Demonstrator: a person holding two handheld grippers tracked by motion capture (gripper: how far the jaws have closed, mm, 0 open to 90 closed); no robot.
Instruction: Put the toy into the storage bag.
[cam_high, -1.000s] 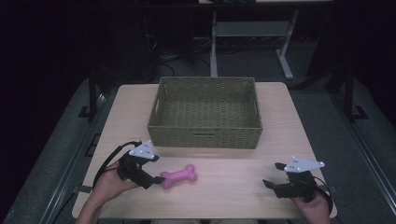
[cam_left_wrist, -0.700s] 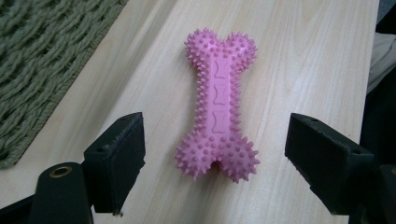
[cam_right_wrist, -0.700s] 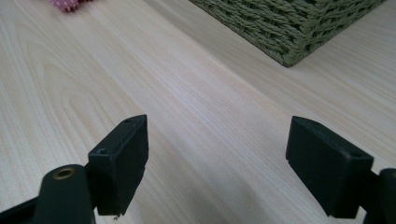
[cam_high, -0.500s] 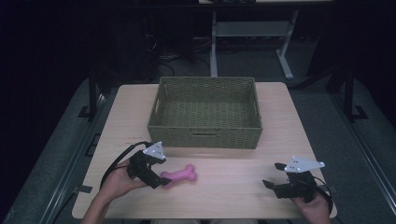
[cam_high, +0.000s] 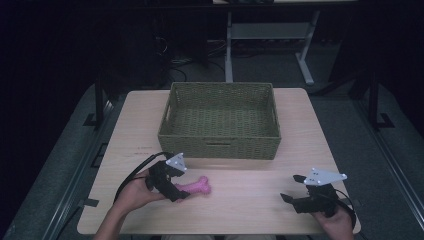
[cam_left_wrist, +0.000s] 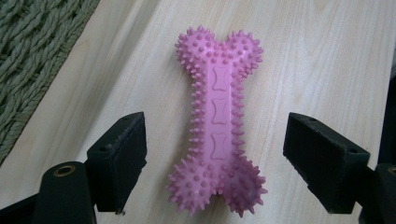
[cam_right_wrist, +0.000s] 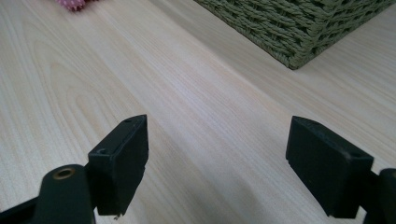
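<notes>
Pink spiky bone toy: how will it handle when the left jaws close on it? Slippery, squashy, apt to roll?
The pink bone toy is covered in small nubs, so it probably grips well rather than slipping. It looks like moulded rubber, so likely light with some give. It lies flat on the table with knobbed ends, so rolling seems unlikely.

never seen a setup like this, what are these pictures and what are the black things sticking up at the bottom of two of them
A person sits at a pale wooden table, holding a hand-held black two-jaw gripper in each hand. The high view looks down from above: the left gripper shows at the left, the right gripper at the right. The other two pictures come from cameras riding on those grippers, so the black blocks are each gripper's own jaws. On the table are an olive-green woven basket and a pink spiky rubber bone toy. In the left gripper view the open jaws stand either side of the bone, not touching it. The right gripper is open over bare wood. Nothing is held.
</notes>
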